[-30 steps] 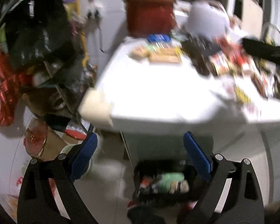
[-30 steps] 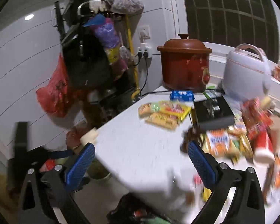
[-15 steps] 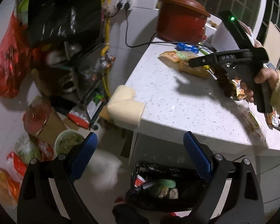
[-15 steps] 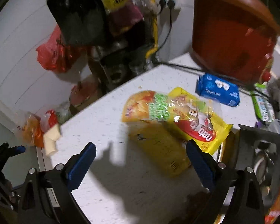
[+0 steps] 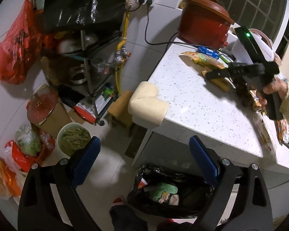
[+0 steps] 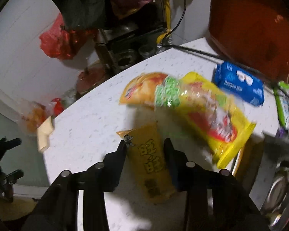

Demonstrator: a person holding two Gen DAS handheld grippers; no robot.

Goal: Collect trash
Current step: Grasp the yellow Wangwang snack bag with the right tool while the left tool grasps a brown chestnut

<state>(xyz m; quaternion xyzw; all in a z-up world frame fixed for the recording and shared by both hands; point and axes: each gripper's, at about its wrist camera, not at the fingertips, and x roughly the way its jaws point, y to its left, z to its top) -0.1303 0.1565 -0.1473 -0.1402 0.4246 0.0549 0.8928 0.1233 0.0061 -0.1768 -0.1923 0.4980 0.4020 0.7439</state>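
My right gripper (image 6: 145,146) has its jaws closed in on both sides of a dark-yellow snack wrapper (image 6: 152,161) lying on the white counter (image 6: 90,127). A larger yellow snack bag (image 6: 190,105) and a blue packet (image 6: 240,84) lie just beyond. In the left wrist view the right gripper (image 5: 217,75) rests on that wrapper (image 5: 220,81). My left gripper (image 5: 144,159) is open and empty, above the floor beside a black-lined trash bin (image 5: 173,190) holding wrappers.
A red cooker pot (image 5: 204,28) and a white appliance (image 5: 260,44) stand at the counter's back. A foam pad (image 5: 146,104) covers the counter corner. A cluttered metal rack (image 5: 86,63), a red bag (image 5: 13,48) and a green-filled bucket (image 5: 74,138) stand at left.
My right gripper has moved forward and down over the counter and its jaws have closed around the dark-yellow wrapper. My left gripper has stayed open near the bin.
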